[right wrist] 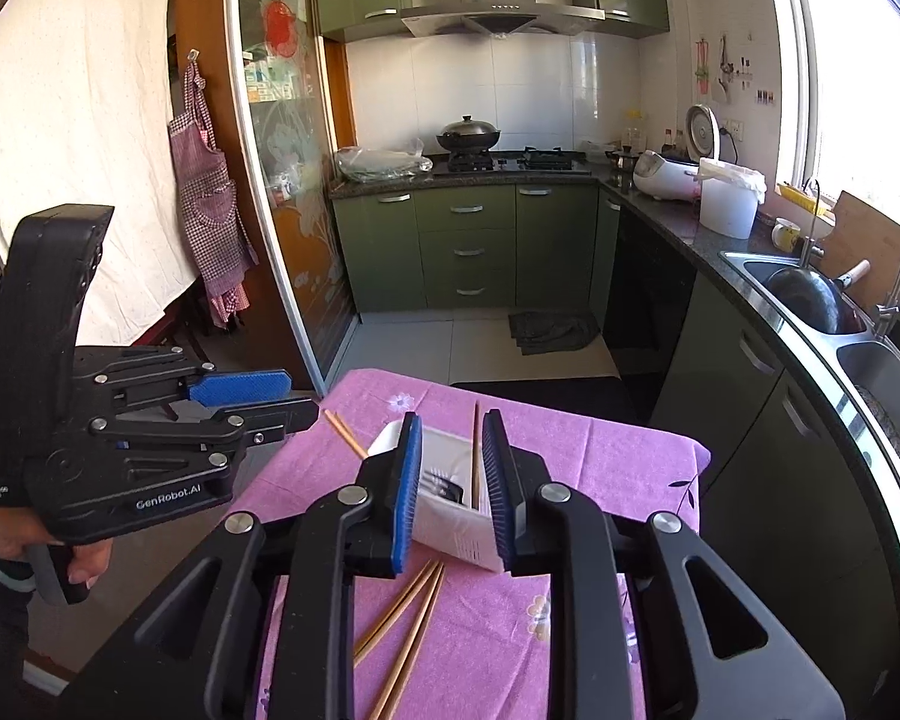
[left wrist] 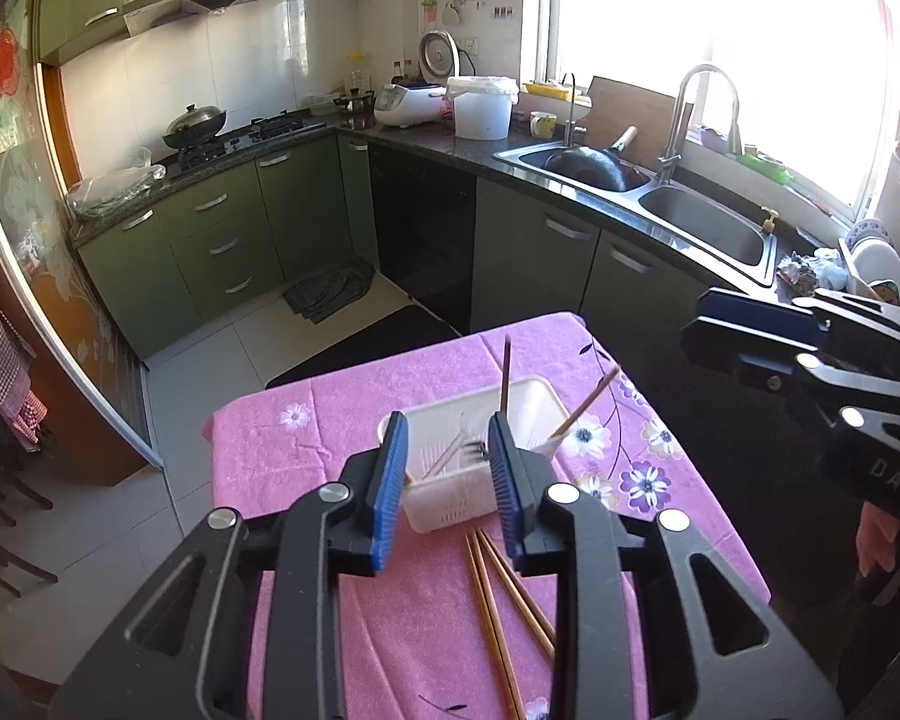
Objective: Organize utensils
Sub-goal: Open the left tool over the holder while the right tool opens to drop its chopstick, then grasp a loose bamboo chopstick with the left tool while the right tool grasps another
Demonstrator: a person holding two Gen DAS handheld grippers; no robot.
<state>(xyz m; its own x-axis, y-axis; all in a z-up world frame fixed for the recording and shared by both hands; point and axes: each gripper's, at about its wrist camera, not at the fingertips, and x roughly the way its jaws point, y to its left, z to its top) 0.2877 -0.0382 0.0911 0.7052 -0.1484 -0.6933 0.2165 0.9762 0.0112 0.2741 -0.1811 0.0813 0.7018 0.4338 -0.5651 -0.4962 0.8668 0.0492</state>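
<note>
From the left wrist, the left gripper (left wrist: 447, 468) hangs over a table with a pink floral cloth (left wrist: 342, 420), its blue pads parted with nothing between them. Beyond the pads, at twelve o'clock, sits the white utensil basket (left wrist: 450, 510) holding a plastic fork (left wrist: 471, 450) and upright chopsticks (left wrist: 506, 372). More chopsticks (left wrist: 498, 600) lie loose on the cloth at six o'clock of the basket. The right gripper (left wrist: 726, 336) shows at three o'clock.

From the right wrist, the right gripper (right wrist: 453, 492) is likewise slightly open and empty, the basket (right wrist: 468, 534) just ahead, loose chopsticks (right wrist: 408, 618) at six o'clock. The left gripper (right wrist: 288, 396), held by a hand (right wrist: 84, 564), sits at nine o'clock.
</note>
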